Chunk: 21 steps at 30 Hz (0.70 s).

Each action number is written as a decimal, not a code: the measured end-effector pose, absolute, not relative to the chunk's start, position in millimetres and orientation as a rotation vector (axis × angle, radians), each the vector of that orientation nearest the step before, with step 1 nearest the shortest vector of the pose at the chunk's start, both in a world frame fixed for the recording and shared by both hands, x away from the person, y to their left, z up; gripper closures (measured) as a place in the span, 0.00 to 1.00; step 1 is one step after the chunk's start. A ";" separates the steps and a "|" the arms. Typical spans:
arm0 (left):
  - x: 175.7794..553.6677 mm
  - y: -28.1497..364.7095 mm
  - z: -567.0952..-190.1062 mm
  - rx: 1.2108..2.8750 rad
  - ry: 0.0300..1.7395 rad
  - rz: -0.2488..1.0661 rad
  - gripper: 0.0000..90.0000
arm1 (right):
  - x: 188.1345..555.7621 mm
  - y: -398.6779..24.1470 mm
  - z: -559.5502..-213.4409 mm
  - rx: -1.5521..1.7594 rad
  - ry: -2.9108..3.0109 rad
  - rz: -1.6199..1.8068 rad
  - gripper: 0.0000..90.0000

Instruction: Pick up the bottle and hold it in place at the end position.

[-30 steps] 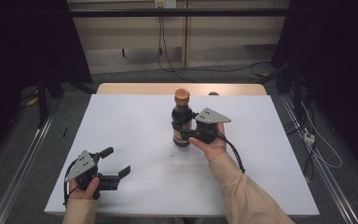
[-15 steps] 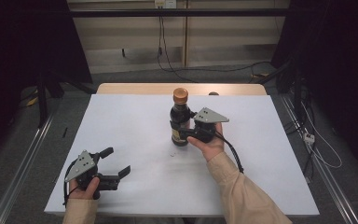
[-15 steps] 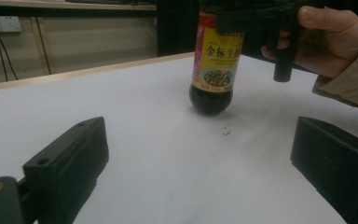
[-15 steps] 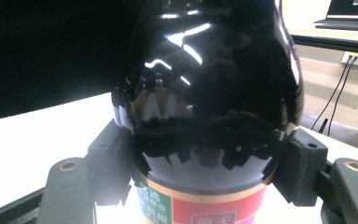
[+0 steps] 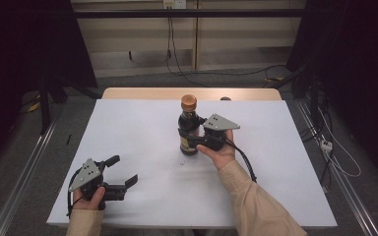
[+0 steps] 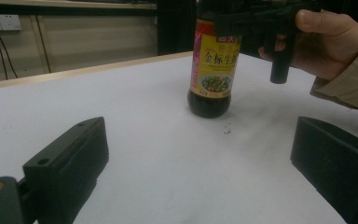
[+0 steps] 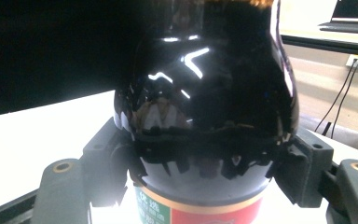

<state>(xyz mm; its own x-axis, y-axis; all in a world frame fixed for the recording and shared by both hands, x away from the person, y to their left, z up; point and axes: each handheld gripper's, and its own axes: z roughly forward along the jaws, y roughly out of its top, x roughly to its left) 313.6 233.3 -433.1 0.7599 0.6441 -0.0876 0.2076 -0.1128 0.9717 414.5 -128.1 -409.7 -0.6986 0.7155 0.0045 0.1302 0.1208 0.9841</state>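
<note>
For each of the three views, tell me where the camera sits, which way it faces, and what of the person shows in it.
High view: above the person's side, facing forward and down on the table; both forearms, the left gripper and the right gripper show.
Left gripper view: low over the table, looking across it along its own wide-apart jaws at the bottle and the right hand.
Right gripper view: close behind the bottle, its jaws flanking the glass.
All three share the bottle.

bottle [image 5: 189,129]: upright on the white table [image 5: 142,128], mid-table
right gripper [image 5: 191,139]: jaws around the bottle, just been opening
left gripper [image 5: 124,172]: jaws apart, near corner
</note>
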 end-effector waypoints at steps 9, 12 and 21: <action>313.1 232.0 -433.0 1.687 0.681 0.425 0.04 | 413.0 -129.7 -409.6 0.826 1.933 1.600 0.31; 313.0 232.5 -433.4 1.684 0.685 0.423 0.04 | 413.1 -129.8 -409.9 0.829 1.934 1.601 0.32; 313.1 232.5 -432.8 1.691 0.680 0.425 0.04 | 412.2 -130.2 -408.2 0.841 1.952 1.585 0.32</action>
